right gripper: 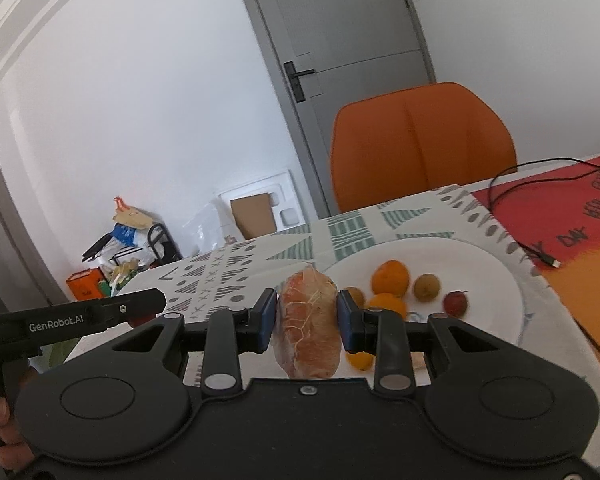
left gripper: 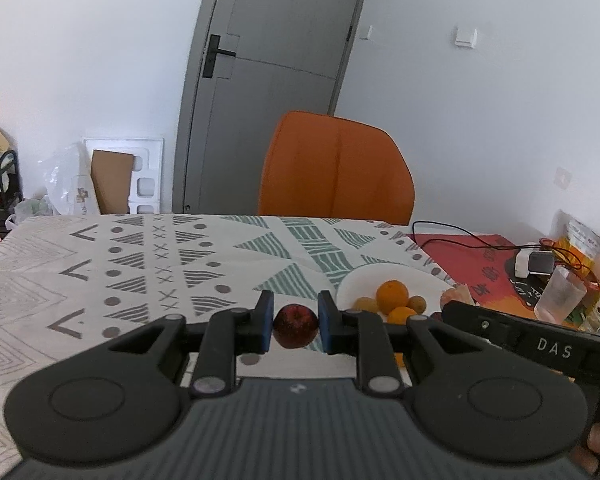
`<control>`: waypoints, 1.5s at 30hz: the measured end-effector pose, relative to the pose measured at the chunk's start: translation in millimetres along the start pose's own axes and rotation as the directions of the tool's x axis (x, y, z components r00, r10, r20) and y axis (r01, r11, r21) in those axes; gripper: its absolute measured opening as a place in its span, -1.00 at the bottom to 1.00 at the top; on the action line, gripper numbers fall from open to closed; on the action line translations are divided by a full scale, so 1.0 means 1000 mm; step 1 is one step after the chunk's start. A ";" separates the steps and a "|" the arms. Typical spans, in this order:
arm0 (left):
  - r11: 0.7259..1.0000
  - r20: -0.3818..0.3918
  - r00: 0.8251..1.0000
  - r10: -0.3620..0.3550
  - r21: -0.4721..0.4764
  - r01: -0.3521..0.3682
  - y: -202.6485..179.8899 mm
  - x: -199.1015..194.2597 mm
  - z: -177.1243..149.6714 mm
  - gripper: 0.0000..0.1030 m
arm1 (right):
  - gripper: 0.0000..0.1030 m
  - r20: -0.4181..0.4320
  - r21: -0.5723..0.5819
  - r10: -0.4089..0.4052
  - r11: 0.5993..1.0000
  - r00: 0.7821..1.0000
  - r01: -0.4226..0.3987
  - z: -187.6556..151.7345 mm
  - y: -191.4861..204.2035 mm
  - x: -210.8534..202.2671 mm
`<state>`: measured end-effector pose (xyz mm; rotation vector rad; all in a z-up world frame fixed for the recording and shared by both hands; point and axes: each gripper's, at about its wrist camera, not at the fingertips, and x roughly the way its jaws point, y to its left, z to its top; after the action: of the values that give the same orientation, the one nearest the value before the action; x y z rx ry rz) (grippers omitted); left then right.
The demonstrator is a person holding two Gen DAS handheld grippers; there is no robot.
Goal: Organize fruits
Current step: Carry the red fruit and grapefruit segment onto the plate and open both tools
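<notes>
On the patterned tablecloth (left gripper: pixel 148 264), at my 1 o'clock, I see the white plate (right gripper: pixel 496 276) with oranges (right gripper: pixel 390 277) and some small brownish fruits (right gripper: pixel 426 287). My left gripper (left gripper: pixel 295 325) is clenched on a dark red apple (left gripper: pixel 295 326), held above the cloth just beside the plate. My right gripper (right gripper: pixel 307 318) is grasping a peeled pomelo piece (right gripper: pixel 308 320), above the plate's near edge. On the other gripper's body I read "DAS" in the left view and "GenRobot.AI" in the right view. The red mat (right gripper: pixel 572 216) at 2 o'clock carries dark writing, not readable for me.
</notes>
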<state>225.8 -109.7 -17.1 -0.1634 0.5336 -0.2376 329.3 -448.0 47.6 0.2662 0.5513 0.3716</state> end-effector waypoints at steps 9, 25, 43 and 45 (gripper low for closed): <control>1.000 -0.029 0.999 -0.015 0.024 0.015 -0.027 0.022 -0.005 -0.58 | -0.41 -0.008 0.060 -0.020 0.998 1.000 0.021 -0.003 -0.043 0.000; 0.997 -0.098 0.994 -0.053 0.055 0.059 -0.057 0.070 -0.011 -0.58 | -0.21 -0.025 0.168 -0.083 0.982 0.996 0.086 -0.004 -0.102 0.013; 0.997 -0.084 0.995 -0.059 0.047 0.063 -0.062 0.066 -0.003 -0.50 | -0.02 -0.021 0.201 -0.078 0.976 0.997 0.081 -0.002 -0.104 0.003; 0.997 -0.084 0.995 -0.061 0.032 0.064 -0.057 0.061 -0.003 -0.50 | 0.03 -0.018 0.197 -0.082 0.977 0.996 0.084 0.000 -0.100 0.001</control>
<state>265.1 -181.1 -36.7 -0.1373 0.6069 -0.3155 357.1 -537.4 12.4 0.4317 0.6076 0.2370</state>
